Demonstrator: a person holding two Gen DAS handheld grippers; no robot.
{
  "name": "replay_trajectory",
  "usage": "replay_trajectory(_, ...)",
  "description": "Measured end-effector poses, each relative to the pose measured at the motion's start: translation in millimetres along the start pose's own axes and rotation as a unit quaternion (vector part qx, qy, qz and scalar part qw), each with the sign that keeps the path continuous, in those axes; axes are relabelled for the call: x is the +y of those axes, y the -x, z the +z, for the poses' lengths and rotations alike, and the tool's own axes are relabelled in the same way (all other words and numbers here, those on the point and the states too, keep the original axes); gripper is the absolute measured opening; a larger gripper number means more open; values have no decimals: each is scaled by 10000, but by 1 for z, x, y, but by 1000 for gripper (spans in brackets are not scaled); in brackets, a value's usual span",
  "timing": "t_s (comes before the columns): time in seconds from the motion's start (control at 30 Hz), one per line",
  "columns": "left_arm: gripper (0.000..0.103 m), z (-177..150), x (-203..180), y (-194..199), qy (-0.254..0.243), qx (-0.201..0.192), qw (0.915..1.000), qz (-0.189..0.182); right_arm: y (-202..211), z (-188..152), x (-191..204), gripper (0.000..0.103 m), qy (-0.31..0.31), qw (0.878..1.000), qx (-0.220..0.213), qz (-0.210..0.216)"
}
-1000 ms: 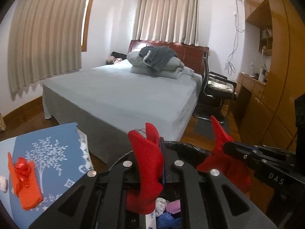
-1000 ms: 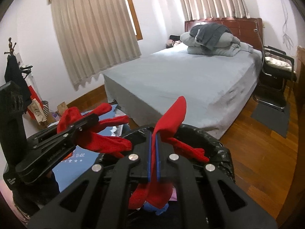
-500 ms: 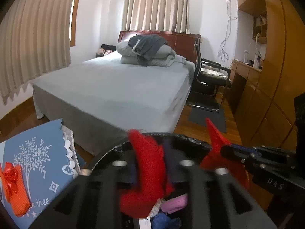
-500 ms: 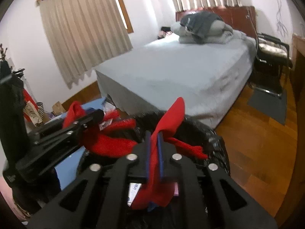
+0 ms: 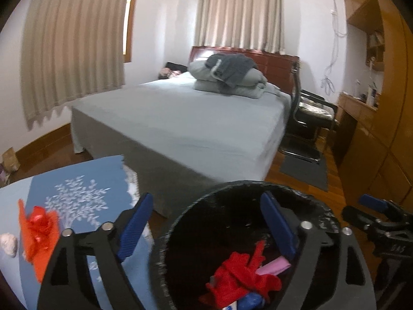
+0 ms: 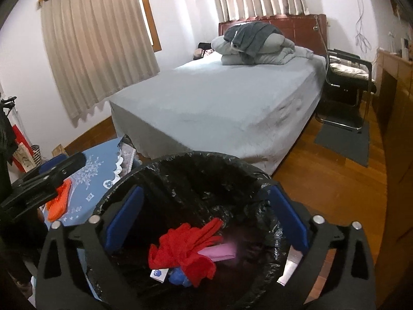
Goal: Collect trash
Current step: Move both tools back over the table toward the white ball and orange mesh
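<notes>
Both grippers are held wide and empty above the black-lined bin; the red cloth clamped a second ago is now seen lying inside it. The remaining orange scrap is found on the blue tablecloth, left of the left gripper, the nearer one; the right gripper is centred over the bin.

Both wrist views overlook the bin closely (bed beyond).
</notes>
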State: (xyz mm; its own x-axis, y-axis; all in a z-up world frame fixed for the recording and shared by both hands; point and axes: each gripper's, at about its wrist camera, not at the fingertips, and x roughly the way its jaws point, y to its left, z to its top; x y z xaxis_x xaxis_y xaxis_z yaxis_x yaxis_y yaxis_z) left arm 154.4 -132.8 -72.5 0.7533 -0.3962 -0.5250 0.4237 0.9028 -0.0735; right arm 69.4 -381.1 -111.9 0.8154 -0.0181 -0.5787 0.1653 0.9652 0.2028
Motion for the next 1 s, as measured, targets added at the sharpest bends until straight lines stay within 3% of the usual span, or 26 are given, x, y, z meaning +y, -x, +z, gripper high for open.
replay_trajectory(0.2, 92, -6, 28, 24, 109, -56, 9995, 293, 5, 2, 13, 97, -10, 10000, -48, 47)
replay_trajectory(0.6, 96, -37, 94, 76, 392, -84, 9940, 1019, -3, 7, 74, 97, 319, 9988, -5, 383)
replay_trajectory(1.0, 96, -73, 204, 107, 876, -23, 9689, 2313, -52, 4, 191, 97, 891, 9896, 262, 1101)
